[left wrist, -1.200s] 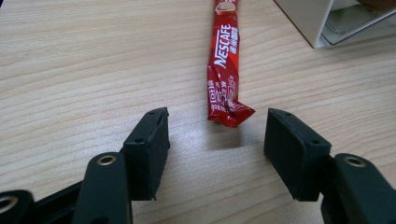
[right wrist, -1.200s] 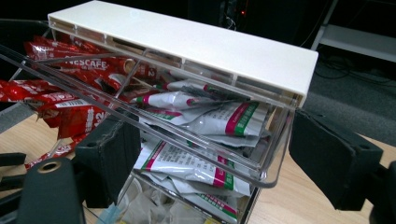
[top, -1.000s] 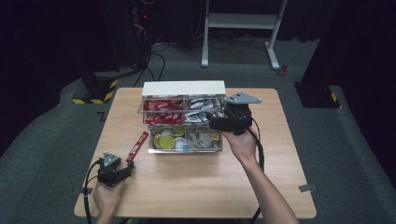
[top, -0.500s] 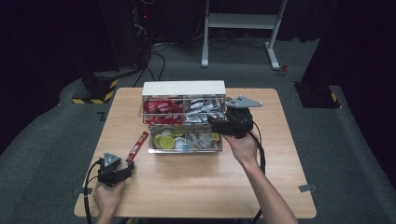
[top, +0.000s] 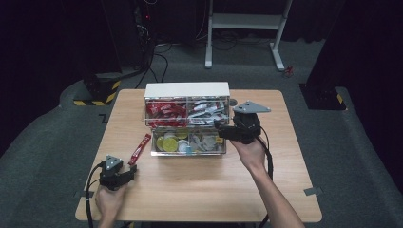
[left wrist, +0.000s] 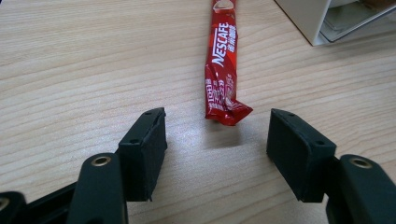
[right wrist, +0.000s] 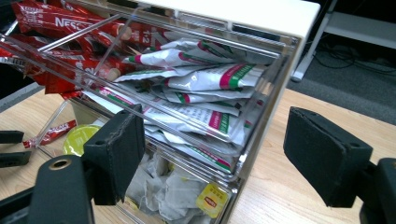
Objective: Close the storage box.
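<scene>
Left tongs (top: 127,172) rest low on the table (top: 199,190), near its front-left corner, jaws spread w/ nothing between them. Red Nescafe stick (left wrist: 220,70) lies flat on the wood just ahead of the tips, its crimped end nearest the jaws, not touching either pad. Far end of the stick points toward the clear organizer (top: 187,148). Right tongs (top: 219,132) are at the organizer's right front corner; jaws have just been closing and stand apart either side of that corner. Can't tell if the pads press the acrylic. Inside: red sticks back-left, white sachets (right wrist: 205,79) back-right, tea bags (right wrist: 173,186) front-right.
</scene>
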Motion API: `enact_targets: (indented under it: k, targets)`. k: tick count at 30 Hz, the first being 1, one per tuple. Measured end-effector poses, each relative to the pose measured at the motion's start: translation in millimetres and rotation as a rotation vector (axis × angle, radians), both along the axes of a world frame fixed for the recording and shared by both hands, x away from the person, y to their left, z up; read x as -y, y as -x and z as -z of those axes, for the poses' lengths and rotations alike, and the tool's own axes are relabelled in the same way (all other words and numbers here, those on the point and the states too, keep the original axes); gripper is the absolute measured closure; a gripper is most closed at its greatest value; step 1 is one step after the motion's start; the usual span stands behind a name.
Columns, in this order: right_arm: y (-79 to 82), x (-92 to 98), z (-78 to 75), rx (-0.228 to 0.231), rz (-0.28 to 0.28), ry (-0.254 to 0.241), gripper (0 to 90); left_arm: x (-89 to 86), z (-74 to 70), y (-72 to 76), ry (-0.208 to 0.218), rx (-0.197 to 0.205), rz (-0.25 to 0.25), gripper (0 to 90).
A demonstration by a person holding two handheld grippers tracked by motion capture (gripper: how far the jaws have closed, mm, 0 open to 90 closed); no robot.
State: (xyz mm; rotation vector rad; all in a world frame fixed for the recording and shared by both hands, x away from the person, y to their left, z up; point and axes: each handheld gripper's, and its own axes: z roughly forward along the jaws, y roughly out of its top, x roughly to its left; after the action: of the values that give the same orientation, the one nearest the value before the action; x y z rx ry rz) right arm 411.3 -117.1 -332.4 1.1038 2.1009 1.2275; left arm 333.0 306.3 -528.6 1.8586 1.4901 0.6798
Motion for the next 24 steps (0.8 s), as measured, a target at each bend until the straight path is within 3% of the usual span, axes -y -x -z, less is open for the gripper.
enact_targets:
  k: [24]
  targets:
    - [10.0, 22.8, 2.1, 0.004, 0.035, -0.053, 23.4, 0.9, -0.1, -0.8, 0.000, -0.006, 0.003, 35.9]
